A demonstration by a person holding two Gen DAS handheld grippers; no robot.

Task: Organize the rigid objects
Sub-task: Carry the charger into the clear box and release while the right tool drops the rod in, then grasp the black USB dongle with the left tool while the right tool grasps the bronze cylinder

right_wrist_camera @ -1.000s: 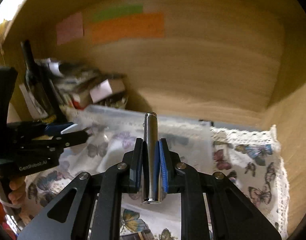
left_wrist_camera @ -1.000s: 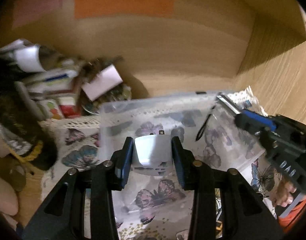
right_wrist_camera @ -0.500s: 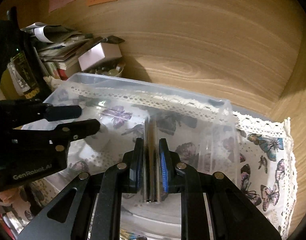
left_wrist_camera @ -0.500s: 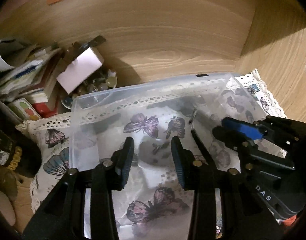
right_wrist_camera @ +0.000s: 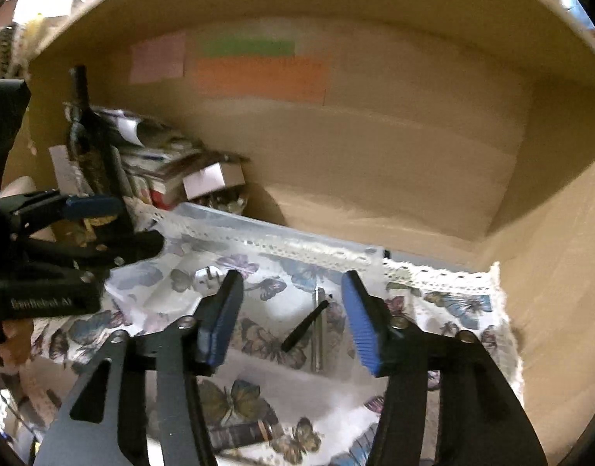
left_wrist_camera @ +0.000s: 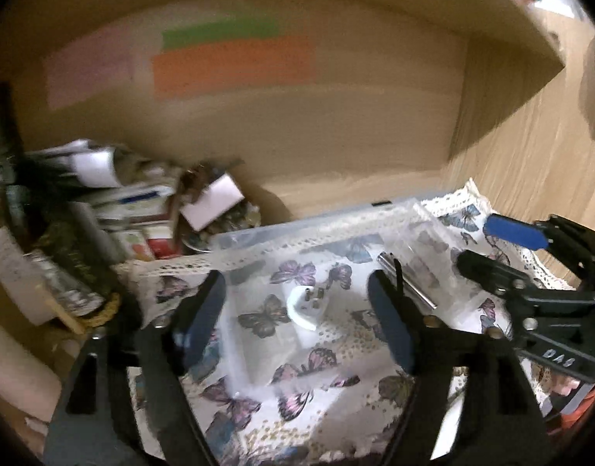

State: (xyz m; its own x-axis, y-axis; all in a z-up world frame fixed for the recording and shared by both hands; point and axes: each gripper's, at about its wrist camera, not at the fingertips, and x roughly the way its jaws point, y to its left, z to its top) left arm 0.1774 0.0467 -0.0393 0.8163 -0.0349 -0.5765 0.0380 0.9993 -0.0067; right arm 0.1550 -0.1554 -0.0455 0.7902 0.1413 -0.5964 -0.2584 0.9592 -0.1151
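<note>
Nearby clutter: a dark bottle (right_wrist_camera: 88, 143), stacked papers and boxes (right_wrist_camera: 173, 171) crowd the shelf's left corner, beside the clear plastic bin (right_wrist_camera: 258, 233) on the butterfly cloth (right_wrist_camera: 448, 303).
Left gripper (left_wrist_camera: 297, 310): spread wide, holding nothing, above the white plug adapter (left_wrist_camera: 303, 305) lying inside the bin.
Right gripper (right_wrist_camera: 291, 322): spread wide, empty; the metal rod (right_wrist_camera: 317, 330) and a black stick (right_wrist_camera: 305, 326) lie in the bin between its fingers.

My two wrist cameras look down close over the clear bin (left_wrist_camera: 316, 221), left from its left, right from its right (right_wrist_camera: 266, 233); both share its inside.
</note>
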